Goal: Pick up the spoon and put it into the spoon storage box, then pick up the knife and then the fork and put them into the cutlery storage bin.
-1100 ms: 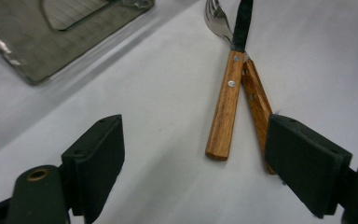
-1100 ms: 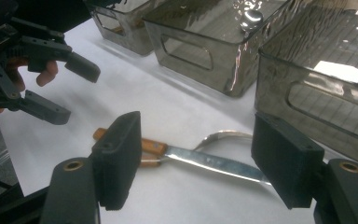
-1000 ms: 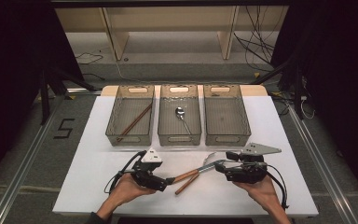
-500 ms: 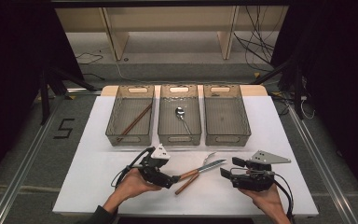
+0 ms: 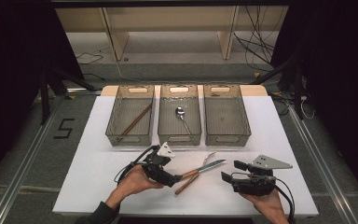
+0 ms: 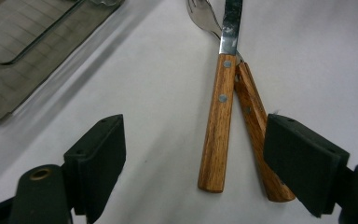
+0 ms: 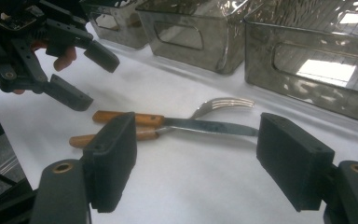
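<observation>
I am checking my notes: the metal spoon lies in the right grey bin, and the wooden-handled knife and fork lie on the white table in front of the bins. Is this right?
Not quite. The high view shows the metal spoon in the middle grey bin, not the right one. The wooden-handled knife and fork do lie on the white table in front of the bins.

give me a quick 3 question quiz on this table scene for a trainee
1. True or false: the left claw is shut on the knife.
2. Which bin holds the spoon? A) left bin B) middle bin C) right bin
3. Fill in: the utensil lying crossed with the knife on the table is a ____.

Key
1. False: both the left claw and the right claw are open, and the knife lies on the table.
2. B: the middle bin. The left bin holds wooden chopsticks; the right bin looks empty.
3. Fork, also with a wooden handle.
</observation>
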Demonstrator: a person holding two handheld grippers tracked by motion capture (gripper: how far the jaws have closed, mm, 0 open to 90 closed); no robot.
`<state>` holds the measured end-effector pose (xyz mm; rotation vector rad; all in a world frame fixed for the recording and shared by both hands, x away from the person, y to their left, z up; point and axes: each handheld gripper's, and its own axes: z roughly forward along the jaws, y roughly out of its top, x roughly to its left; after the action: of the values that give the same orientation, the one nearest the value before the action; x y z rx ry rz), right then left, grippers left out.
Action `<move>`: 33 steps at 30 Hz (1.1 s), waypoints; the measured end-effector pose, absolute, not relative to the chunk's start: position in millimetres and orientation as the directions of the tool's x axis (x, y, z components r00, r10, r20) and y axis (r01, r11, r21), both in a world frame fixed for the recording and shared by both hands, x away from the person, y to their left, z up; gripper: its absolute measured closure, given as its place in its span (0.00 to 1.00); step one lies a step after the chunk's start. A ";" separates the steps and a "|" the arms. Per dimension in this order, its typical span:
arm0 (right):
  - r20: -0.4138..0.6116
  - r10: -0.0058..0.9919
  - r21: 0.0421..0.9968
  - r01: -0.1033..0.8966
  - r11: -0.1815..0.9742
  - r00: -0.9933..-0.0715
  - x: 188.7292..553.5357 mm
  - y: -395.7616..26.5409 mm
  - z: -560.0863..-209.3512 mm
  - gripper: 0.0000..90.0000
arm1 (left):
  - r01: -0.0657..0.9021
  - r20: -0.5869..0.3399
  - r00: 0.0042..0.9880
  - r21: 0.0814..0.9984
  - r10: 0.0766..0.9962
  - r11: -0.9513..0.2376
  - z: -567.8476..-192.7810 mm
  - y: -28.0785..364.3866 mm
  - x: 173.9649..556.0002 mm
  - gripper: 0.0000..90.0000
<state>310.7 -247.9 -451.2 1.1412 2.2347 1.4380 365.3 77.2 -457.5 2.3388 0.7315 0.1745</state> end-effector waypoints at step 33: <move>0.198 0.724 0.846 0.489 0.215 -0.661 298.8 -251.8 -460.1 0.31 | 0.412 -0.030 0.886 0.508 0.463 -0.756 -473.5 40.6 371.7 0.53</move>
<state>298.8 -251.8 -460.1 1.1499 2.2492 1.4232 371.7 40.6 -473.5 2.5355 0.6336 0.1318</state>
